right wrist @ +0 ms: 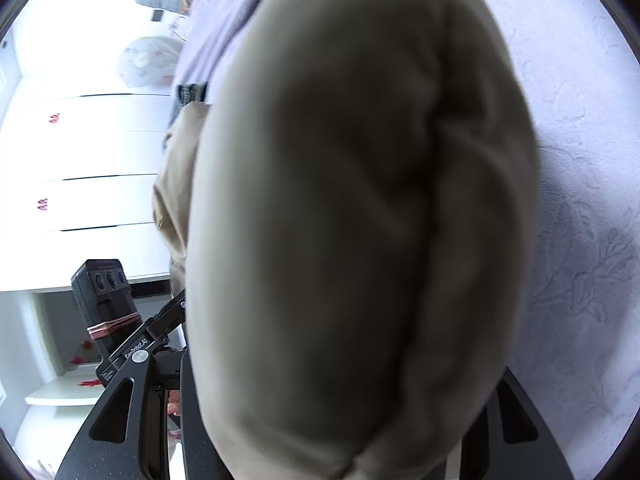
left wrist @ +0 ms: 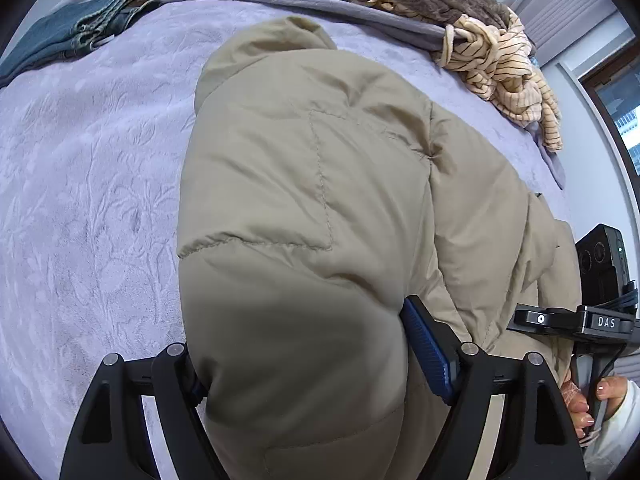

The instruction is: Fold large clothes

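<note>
Left wrist view first: the left tongs [left wrist: 320, 364] stand wide, with a thick fold of the tan padded jacket [left wrist: 320, 184] bulging between them; the blue ribbed pad [left wrist: 428, 354] on the right-hand side presses into the fabric, and the opposite pad is buried under it, so the jacket is gripped there. Ahead of these tongs the jacket spreads across the lilac bedspread [left wrist: 92, 184], its hood end farthest away. To their right, the other tool shows side-on, a hand [left wrist: 588, 404] wrapped round its handle. Far ahead to the left lie folded jeans [left wrist: 76, 36]; far ahead to the right sits a heap of striped cream and brown clothes [left wrist: 480, 40].

Over in the right wrist view, the right tongs [right wrist: 332, 420] are almost swallowed by a blurred bulge of the same jacket [right wrist: 352, 208] packed between their black arms, so they appear to be clamped on it at a middling width. Right of them is bedspread [right wrist: 580, 160]; left of them the other tool [right wrist: 108, 312] and white drawer fronts [right wrist: 92, 156].
</note>
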{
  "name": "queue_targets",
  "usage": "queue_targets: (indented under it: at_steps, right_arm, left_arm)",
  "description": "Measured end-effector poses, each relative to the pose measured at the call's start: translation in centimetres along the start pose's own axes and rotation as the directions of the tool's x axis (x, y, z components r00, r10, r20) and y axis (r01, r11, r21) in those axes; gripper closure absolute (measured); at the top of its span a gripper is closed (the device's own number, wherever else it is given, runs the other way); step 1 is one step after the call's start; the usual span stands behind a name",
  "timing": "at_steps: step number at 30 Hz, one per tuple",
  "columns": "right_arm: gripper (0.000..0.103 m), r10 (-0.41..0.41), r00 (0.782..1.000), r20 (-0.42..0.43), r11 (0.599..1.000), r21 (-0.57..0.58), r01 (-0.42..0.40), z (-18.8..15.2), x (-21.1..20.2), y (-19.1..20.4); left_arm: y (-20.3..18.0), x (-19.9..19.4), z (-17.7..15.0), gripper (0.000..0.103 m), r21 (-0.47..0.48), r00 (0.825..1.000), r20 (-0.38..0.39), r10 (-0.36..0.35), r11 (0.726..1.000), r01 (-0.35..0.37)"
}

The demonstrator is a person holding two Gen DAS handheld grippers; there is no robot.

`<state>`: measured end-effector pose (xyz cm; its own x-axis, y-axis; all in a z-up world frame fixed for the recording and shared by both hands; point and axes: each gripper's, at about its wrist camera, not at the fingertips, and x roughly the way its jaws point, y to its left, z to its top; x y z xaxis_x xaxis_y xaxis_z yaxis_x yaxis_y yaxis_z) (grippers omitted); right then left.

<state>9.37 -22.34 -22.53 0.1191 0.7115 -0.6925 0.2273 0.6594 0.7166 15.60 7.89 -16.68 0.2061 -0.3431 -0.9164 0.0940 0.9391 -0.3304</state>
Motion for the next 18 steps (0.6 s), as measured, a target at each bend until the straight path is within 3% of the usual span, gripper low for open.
queue_targets:
  at_steps: [3,7,9,10,12,13,14,18]
  right_arm:
    - [0.044,-0.022,1.000,0.002,1.000,0.020,0.022,-0.2,-0.2,-0.8]
    - [0.042,-0.117,0.993,0.021,0.993,0.000,0.117,-1.0,-2.1,-0.3]
    - [0.042,-0.156,0.987,0.041,0.987,-0.024,0.157,-1.7,-3.6,0.2]
    - [0.042,-0.168,0.985,0.049,0.985,-0.027,0.170,-1.6,-3.1,2.3]
    - [0.042,-0.239,0.967,0.093,0.970,-0.020,0.242,-2.6,-4.5,3.2]
    - [0.045,-0.279,0.952,0.125,0.959,-0.018,0.283,-2.9,-5.2,3.9]
    - [0.058,-0.295,0.941,0.164,0.953,-0.018,0.301,-3.4,-6.1,4.4]
    - [0.075,-0.270,0.930,0.251,0.953,-0.071,0.295,-3.3,-9.2,6.3]
  left_arm:
    - [-0.1,0.5,-0.3,0.018,0.015,1.000,0.011,0.017,1.000,-0.018]
    - [-0.7,0.7,-0.3,0.017,0.010,0.999,0.011,0.031,0.999,-0.031]
    - [-0.7,0.5,-0.5,0.016,0.010,0.999,0.012,0.036,0.999,-0.036]
    - [-0.5,0.3,-0.7,0.015,0.009,0.999,0.012,0.039,0.999,-0.039]
    - [-0.6,0.0,-1.1,0.015,0.004,0.998,0.016,0.053,0.999,-0.053]
    - [-0.6,0.1,-1.1,0.013,0.002,0.998,0.017,0.060,0.998,-0.060]
    - [-0.7,0.2,-1.1,0.013,-0.001,0.997,0.018,0.070,0.998,-0.070]
    - [-1.0,0.3,-1.2,0.013,0.003,0.996,0.021,0.086,0.996,-0.086]
